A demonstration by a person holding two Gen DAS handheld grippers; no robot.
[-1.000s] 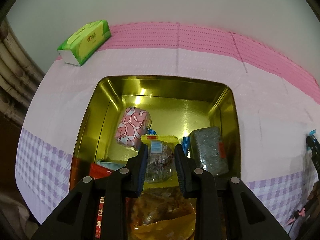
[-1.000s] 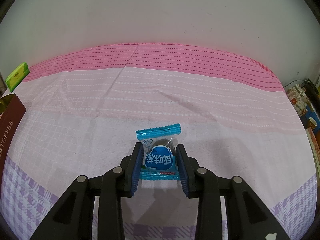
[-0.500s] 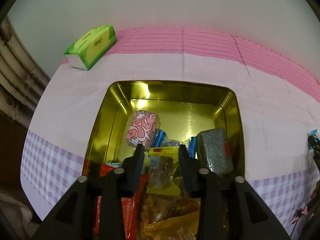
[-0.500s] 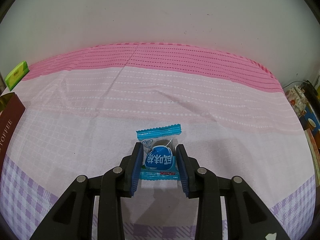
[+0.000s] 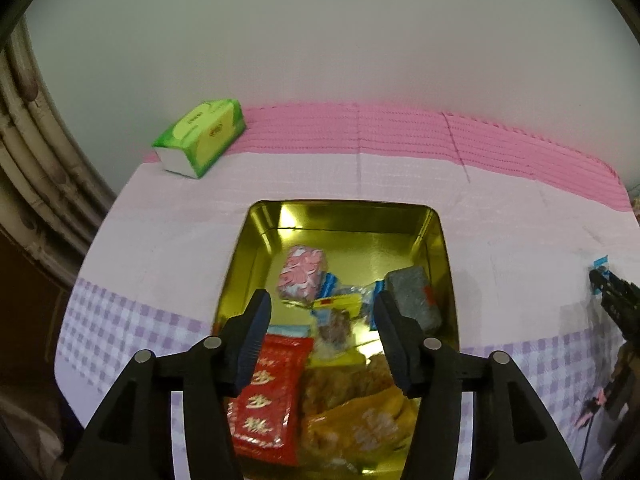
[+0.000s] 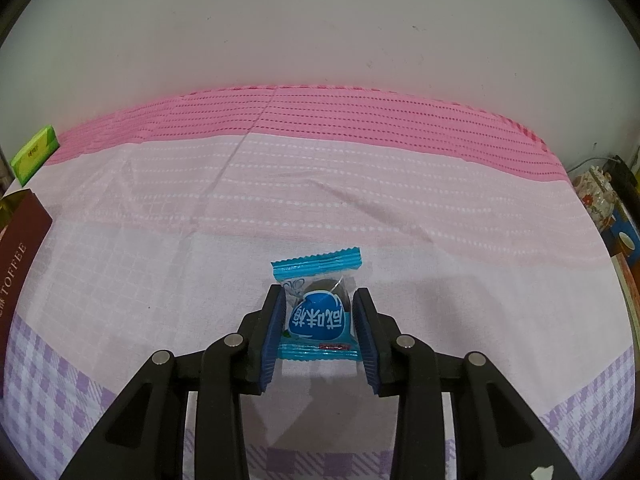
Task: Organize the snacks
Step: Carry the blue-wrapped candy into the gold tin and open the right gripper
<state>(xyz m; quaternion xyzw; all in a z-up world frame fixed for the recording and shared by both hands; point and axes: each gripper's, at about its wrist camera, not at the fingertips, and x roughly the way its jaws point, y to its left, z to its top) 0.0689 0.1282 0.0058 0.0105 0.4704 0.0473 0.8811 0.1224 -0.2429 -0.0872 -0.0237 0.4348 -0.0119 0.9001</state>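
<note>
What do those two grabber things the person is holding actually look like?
Both look alike. The left hand-held gripper and the right hand-held gripper are matte black, angular frames with round silver pivot pins, each ending in two fingers lined with ribbed blue pads. No cables or sleeves show.

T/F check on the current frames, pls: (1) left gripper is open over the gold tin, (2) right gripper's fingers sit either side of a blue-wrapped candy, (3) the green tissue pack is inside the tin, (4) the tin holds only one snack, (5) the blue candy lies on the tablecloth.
1. True. The left gripper is open, holding nothing, above the gold tin.
2. True. The right gripper brackets the blue-wrapped candy; whether the pads touch it is unclear.
3. False. The green tissue pack sits on the tablecloth, beyond the tin's far left corner.
4. False. Several lie inside, including a red packet, a pink wrapped one and a grey one.
5. True.
</note>
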